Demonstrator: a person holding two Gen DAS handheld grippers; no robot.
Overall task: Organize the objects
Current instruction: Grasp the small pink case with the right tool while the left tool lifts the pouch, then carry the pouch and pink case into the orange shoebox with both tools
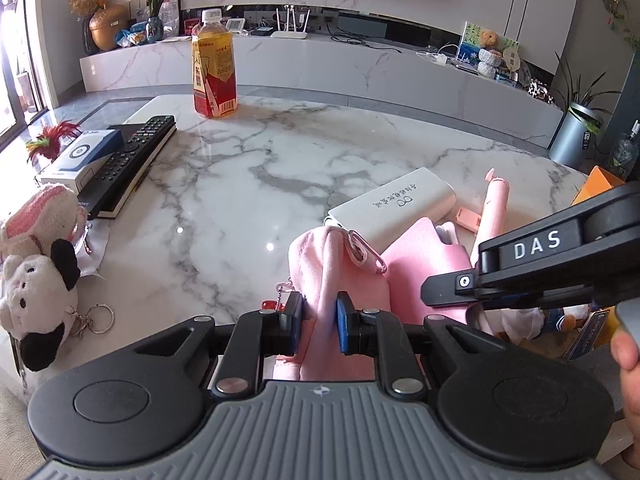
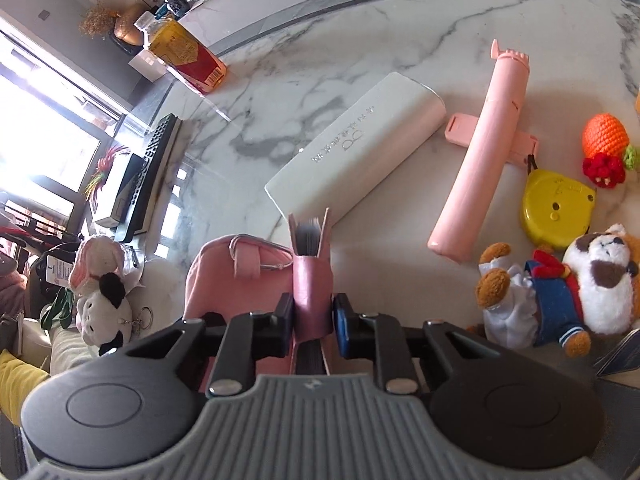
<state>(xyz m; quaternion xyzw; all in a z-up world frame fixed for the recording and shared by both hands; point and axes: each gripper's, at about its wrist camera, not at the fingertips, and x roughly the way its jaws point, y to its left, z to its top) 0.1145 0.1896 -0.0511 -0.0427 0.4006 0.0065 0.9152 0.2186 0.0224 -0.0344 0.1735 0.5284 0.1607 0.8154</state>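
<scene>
My left gripper is shut on the edge of a soft pink pouch with a metal clasp, at the near edge of the marble table. My right gripper is shut on a small pink notebook, held upright just right of the pouch. The right gripper's body reaches in from the right in the left wrist view. A white power bank and a pink folding stick lie just beyond.
A tea bottle stands at the far side. A remote on boxes and plush toys sit left. A yellow tape measure, crochet fruit and plush bears lie right.
</scene>
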